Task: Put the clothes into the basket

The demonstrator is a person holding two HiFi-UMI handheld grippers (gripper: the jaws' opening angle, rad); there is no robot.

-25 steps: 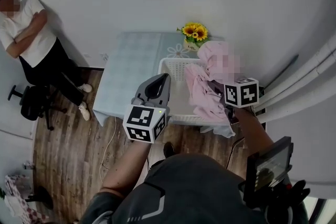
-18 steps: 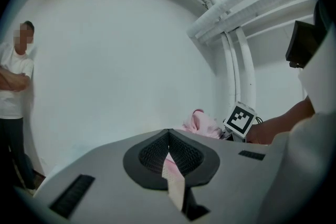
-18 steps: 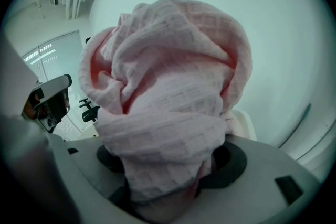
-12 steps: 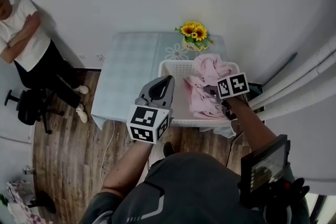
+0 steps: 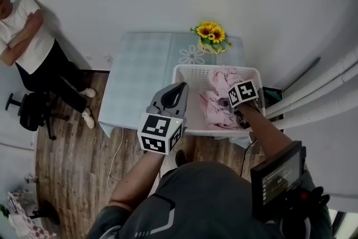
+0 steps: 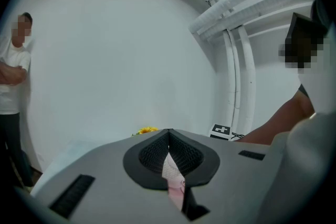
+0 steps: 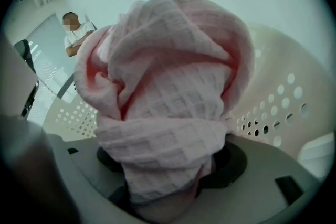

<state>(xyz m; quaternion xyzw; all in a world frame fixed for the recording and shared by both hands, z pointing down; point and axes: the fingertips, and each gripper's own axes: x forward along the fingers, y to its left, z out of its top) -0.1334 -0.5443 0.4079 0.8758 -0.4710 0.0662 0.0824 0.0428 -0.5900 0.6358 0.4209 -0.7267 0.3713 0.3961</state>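
Clamping a pink waffle-weave cloth [image 7: 168, 92], the right gripper [image 5: 235, 102] dips inside the white perforated plastic basket [image 5: 187, 73]. The left gripper [image 5: 178, 87] hovers at its left rim, jaws together.

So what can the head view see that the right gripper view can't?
Only the head view: the table, the sunflowers, the left gripper and the floor. Only the right gripper view: the cloth close up, its checked weave bunched between the jaws. Both: the pink cloth, the white basket and a person in a white shirt.
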